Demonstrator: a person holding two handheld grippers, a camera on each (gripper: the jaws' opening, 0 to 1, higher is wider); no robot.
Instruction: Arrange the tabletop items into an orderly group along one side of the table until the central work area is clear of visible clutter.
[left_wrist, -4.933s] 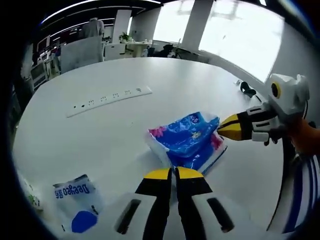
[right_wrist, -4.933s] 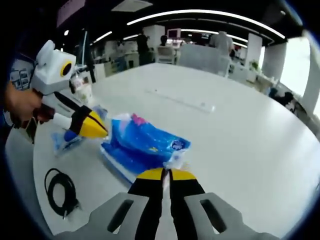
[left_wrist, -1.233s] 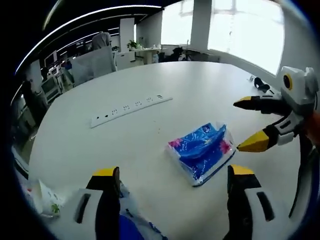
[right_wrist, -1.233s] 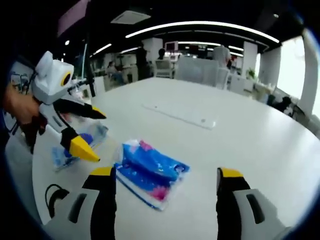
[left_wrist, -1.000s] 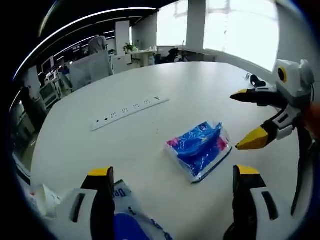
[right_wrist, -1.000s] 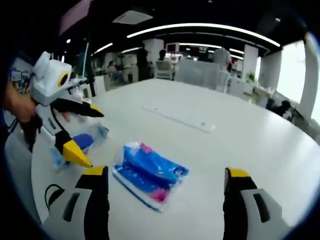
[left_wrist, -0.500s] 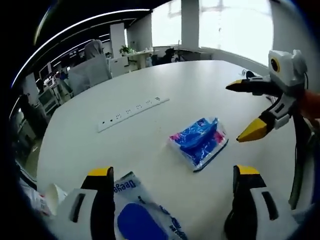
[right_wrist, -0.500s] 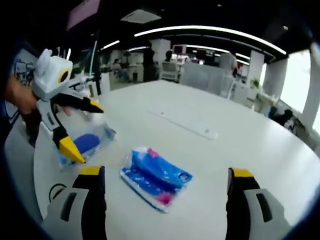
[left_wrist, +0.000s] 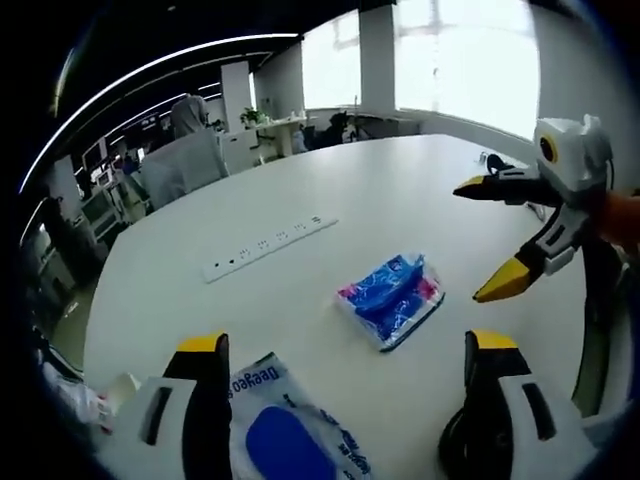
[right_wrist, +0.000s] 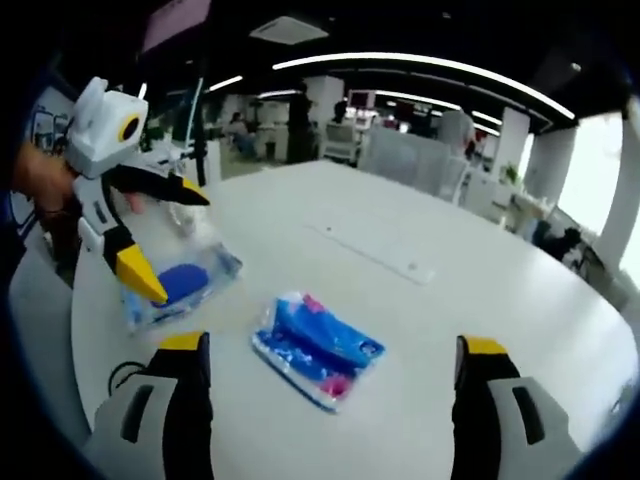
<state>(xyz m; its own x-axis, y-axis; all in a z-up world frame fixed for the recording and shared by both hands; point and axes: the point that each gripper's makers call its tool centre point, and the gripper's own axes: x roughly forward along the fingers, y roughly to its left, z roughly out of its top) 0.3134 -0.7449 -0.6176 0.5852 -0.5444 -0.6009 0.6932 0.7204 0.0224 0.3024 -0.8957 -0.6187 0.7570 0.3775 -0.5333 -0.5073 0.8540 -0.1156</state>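
A blue tissue pack (left_wrist: 388, 298) (right_wrist: 318, 349) with pink flowers lies flat on the white round table (left_wrist: 380, 200) (right_wrist: 480, 270), untouched. My left gripper (left_wrist: 345, 348) is open, jaws wide apart, above a clear packet with a blue oval label (left_wrist: 290, 435) (right_wrist: 178, 283) at the near edge. In the right gripper view the left gripper (right_wrist: 155, 240) hovers open over that packet. My right gripper (right_wrist: 335, 350) is open, set back from the tissue pack. It enters the left gripper view as the right gripper (left_wrist: 488, 240), open, to the right of the pack.
A white power strip (left_wrist: 268, 245) (right_wrist: 375, 252) lies across the table beyond the pack. A coiled black cable (right_wrist: 125, 375) rests near the table edge. Small packets (left_wrist: 95, 395) sit at the left rim. Office desks and chairs stand beyond the table.
Both grippers, earlier shut at the tissue pack, opened and drew back from it. Over the last second both views pulled away, and the labelled packet came further into the left gripper view.
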